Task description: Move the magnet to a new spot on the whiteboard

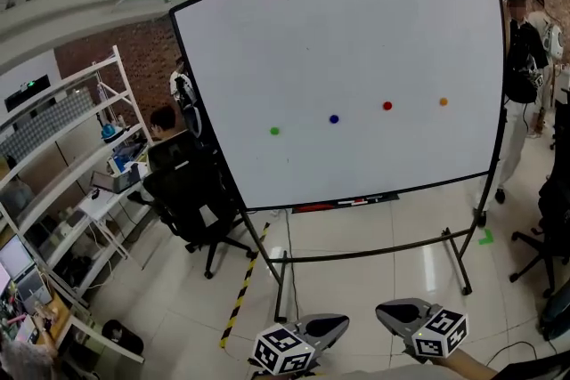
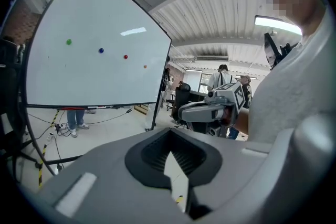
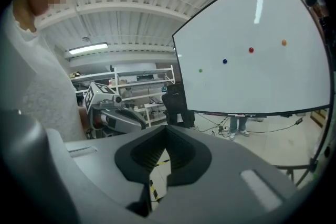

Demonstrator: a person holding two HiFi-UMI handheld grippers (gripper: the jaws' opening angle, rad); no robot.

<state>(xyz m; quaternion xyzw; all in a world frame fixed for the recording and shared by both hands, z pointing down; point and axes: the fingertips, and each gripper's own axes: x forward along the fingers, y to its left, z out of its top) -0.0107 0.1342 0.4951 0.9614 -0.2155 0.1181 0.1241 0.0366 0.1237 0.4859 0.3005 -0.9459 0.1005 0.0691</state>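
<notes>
Standing on its wheeled frame, the whiteboard [image 1: 356,40] fills most of the head view, with four small round magnets stuck on it in a gently rising row: a green magnet [image 1: 274,131] furthest left, then a blue magnet [image 1: 334,118], a red magnet [image 1: 386,106] and an orange magnet [image 1: 443,102] nearest the right edge. All four sit apart from one another, roughly mid-height on the board. The left gripper [image 1: 337,322] and the right gripper [image 1: 385,312] hang low at the bottom of the view, side by side and well apart from the board, pointing toward it. Each gripper's own view shows its jaws together with nothing between them. A black office chair [image 1: 191,200] stands beside the board's left edge, and a person [image 1: 521,58] stands beyond its right edge.
</notes>
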